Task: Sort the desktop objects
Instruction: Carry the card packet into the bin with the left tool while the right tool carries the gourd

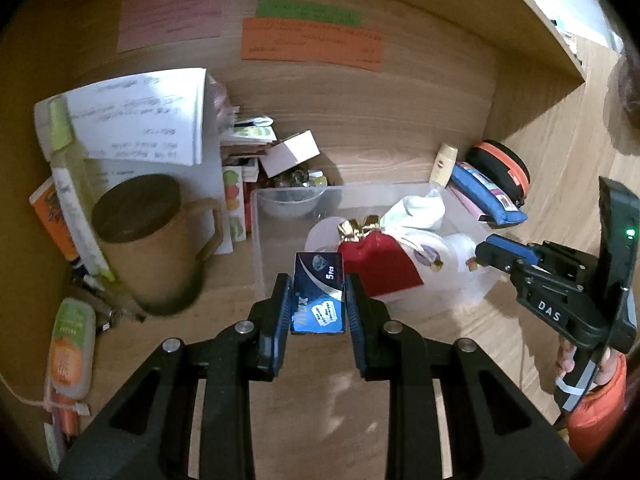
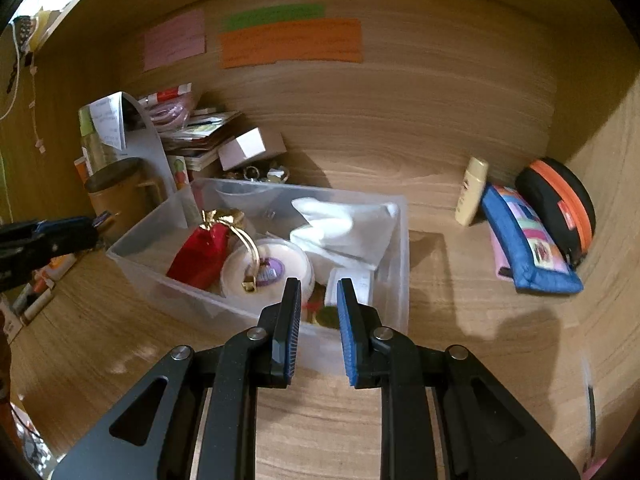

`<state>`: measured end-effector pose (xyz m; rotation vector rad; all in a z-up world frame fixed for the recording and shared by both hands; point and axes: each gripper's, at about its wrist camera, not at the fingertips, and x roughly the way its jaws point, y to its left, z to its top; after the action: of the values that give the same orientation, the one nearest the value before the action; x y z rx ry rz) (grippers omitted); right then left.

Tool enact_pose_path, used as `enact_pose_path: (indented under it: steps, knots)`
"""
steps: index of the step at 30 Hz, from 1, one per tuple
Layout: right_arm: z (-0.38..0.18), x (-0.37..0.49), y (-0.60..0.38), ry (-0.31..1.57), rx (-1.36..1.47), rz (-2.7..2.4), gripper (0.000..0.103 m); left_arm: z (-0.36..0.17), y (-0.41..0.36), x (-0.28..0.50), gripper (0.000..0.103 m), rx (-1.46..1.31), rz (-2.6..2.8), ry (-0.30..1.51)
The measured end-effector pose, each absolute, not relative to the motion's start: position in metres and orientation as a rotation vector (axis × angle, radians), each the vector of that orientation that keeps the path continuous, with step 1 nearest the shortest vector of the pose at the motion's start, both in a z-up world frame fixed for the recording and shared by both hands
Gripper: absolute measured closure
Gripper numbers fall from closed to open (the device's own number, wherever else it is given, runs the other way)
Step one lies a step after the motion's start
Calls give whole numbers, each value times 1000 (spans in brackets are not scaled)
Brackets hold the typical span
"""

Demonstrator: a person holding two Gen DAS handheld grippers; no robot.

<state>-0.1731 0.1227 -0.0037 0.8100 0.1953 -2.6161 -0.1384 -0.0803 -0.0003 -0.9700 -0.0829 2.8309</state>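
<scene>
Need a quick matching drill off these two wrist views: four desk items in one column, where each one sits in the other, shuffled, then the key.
Items
1. small blue box
2. red pouch
3. brown mug
4. blue pencil case

Places
A. on the desk, left of the clear bin
B. inside the clear bin
C. clamped in the left gripper
D. on the desk, right of the bin, in front of the black-and-orange case

Pairs: 1-C, 2-B, 3-A, 4-D
</scene>
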Motion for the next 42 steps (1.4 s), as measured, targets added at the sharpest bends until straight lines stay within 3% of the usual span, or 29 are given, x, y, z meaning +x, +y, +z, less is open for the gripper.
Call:
enact_pose_path:
  steps: [10,14,21,25,31,33,36,38,42]
  knots:
    - [4,-191,107,267,754,-2568,86,-14,-68,-178,77,-1065,2825,-34]
    - [-5,-198,108,232,784,-2537,77,-23,-67,-189,76,-1111,2821,-26]
    - [-11,-204,112,203,779,-2530,75,-35,-67,-203,77,-1161,2815,-31]
    - [-11,-205,112,193,769,-2544,54,-36,-63,-208,77,-1166,2832,-12]
    - [-9,-201,110,218,732,-2578,35,-35,-56,-212,76,-1141,2855,10]
    - [-8,-200,112,219,720,-2592,34,-34,-55,-211,76,-1121,2853,4]
    - [-8,-200,113,222,710,-2607,33,-32,-54,-210,63,-1108,2876,13]
    - [-9,-202,114,231,713,-2621,30,-28,-55,-207,45,-1082,2899,5]
    - [-9,-203,115,244,710,-2642,23,-21,-54,-202,30,-1031,2933,13]
